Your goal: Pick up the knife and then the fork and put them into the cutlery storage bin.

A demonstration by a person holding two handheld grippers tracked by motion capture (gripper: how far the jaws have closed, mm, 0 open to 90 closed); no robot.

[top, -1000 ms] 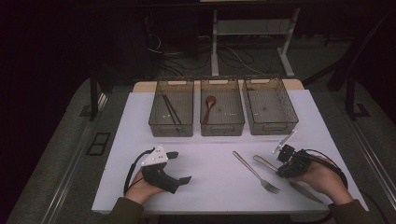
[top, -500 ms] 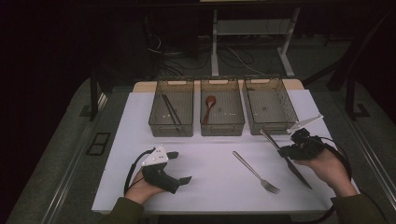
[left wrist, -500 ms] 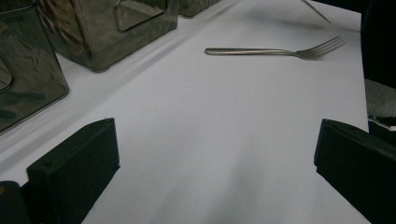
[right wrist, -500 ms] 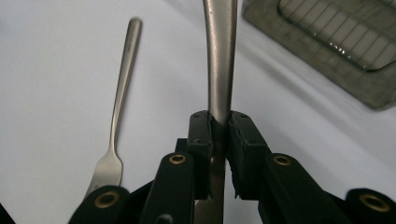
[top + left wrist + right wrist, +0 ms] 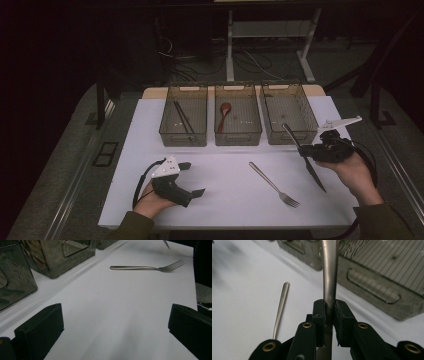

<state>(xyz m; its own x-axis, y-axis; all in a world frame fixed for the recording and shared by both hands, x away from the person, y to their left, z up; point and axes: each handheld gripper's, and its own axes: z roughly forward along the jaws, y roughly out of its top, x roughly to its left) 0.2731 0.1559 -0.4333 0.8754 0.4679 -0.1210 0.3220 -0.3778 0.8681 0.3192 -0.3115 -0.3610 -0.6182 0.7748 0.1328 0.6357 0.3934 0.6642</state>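
Observation:
My right gripper (image 5: pixel 306 153) is shut on a table knife (image 5: pixel 316 176) and holds it off the white table (image 5: pixel 225 180), just in front of the right-hand bin (image 5: pixel 282 84). The knife's handle points up toward that bin and its blade slants down toward the person. In the right gripper view the pads of the right gripper (image 5: pixel 329 311) pinch the knife (image 5: pixel 329 270) at mid-length. A fork (image 5: pixel 274 185) lies on the table between the hands. My left gripper (image 5: pixel 192 179) rests low at the front left, open and empty; the left gripper (image 5: pixel 115 325) faces the fork (image 5: pixel 147 267).
Three clear bins stand in a row at the back of the table. The left bin (image 5: pixel 182 137) holds chopsticks (image 5: pixel 182 119), the middle bin (image 5: pixel 237 136) a dark red spoon (image 5: pixel 224 112). The right bin's floor is bare. Cables and table legs lie on the floor beyond.
My right gripper has lifted the knife off the table and carried it up and back toward the right bin. The left gripper and the fork have stayed put.

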